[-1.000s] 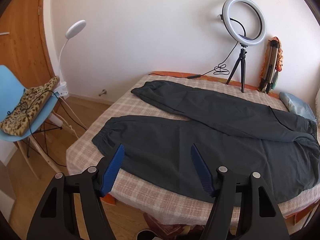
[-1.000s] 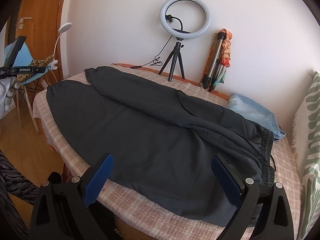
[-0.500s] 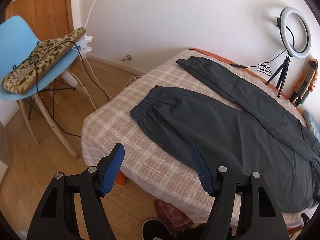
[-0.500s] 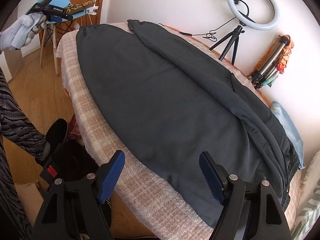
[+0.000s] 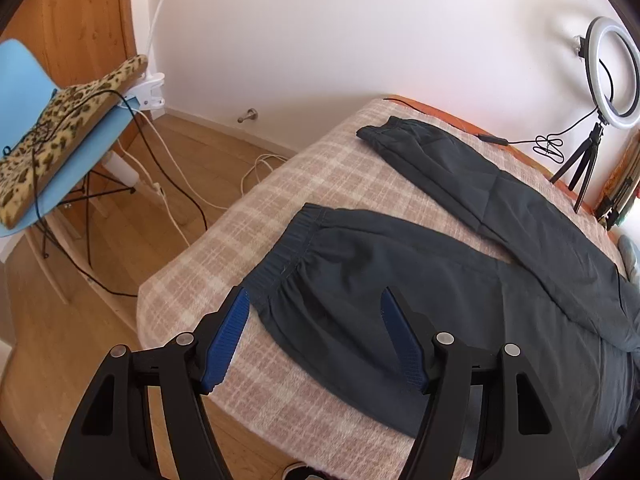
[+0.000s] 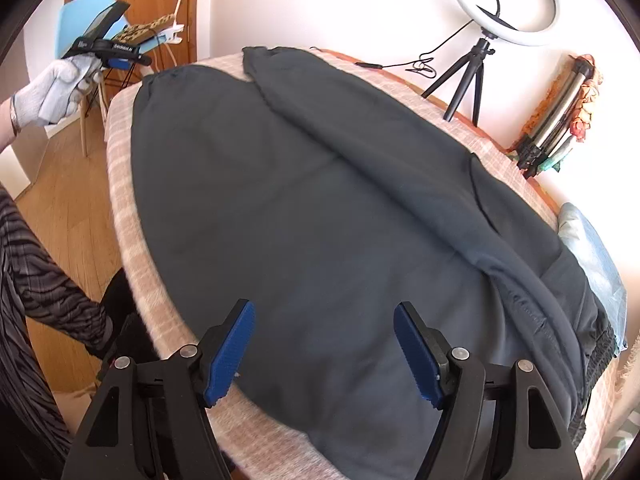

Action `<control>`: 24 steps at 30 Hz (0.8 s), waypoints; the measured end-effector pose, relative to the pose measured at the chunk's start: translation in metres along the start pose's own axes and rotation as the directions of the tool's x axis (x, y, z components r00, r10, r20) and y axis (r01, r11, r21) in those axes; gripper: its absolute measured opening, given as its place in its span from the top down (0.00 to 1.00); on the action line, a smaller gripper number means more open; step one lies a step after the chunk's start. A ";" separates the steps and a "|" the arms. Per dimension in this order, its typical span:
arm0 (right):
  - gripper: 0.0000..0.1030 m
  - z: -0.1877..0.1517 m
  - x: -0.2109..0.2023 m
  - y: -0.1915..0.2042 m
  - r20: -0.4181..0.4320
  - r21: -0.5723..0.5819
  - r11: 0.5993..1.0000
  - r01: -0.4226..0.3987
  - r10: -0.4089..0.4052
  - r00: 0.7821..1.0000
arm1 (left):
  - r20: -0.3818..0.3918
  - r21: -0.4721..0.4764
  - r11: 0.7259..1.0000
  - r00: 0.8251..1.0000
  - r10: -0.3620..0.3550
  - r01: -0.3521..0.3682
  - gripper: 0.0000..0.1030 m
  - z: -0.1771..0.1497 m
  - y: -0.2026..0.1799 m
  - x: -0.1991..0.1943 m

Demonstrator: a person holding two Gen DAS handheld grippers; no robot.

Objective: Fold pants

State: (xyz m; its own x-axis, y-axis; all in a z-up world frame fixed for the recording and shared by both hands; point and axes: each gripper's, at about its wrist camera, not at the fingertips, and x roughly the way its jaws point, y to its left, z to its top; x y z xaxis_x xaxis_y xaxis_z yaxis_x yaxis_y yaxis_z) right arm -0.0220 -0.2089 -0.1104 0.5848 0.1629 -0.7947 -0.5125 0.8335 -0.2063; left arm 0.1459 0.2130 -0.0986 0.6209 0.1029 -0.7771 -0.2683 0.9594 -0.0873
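Dark grey pants (image 5: 460, 272) lie spread flat on the plaid-covered bed (image 5: 320, 168), legs apart, cuffs toward the bed's foot. My left gripper (image 5: 314, 300) is open and empty, just above the near leg's elastic cuff (image 5: 288, 248). My right gripper (image 6: 322, 312) is open and empty, hovering over the near edge of the pants (image 6: 320, 208) around the thigh. The waistband (image 6: 596, 344) lies at the right. The left gripper also shows far left in the right wrist view (image 6: 134, 60), held by a gloved hand.
A ring light on a tripod (image 5: 592, 128) stands at the bed's far side, with folded tripods (image 6: 552, 128) against the wall. A blue chair (image 5: 60, 152) with a leopard cushion stands on the wood floor. A light blue garment (image 6: 596, 256) lies by the waistband.
My left gripper has moved closer and lower to the near leg's cuff. My right gripper has lowered toward the pants' near edge. Both stay open.
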 end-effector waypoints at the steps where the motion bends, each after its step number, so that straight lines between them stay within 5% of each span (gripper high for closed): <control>1: 0.28 0.008 0.001 -0.009 0.004 0.017 1.000 -0.001 0.001 1.000 | 0.005 0.001 1.000 1.000 -0.003 0.003 0.34 0.006 -0.003 0.003; 12: 0.26 0.085 0.035 -0.100 0.053 0.097 0.995 0.032 -0.037 0.998 | 0.022 0.020 0.999 0.999 -0.031 0.031 0.34 0.073 -0.048 0.041; 24: 0.24 0.178 0.132 -0.153 0.012 0.107 0.988 -0.112 0.112 0.994 | -0.050 -0.035 0.995 0.994 -0.097 0.096 0.33 0.152 -0.102 0.097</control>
State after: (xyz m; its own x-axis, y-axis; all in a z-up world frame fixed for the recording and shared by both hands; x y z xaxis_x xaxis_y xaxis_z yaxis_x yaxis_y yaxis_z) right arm 0.2452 -0.2206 -0.0818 0.5313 0.2614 -0.8059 -0.5047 0.8616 -0.0533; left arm 0.3451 0.1655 -0.0705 0.6061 -0.0043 -0.7954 -0.2332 0.9551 -0.1829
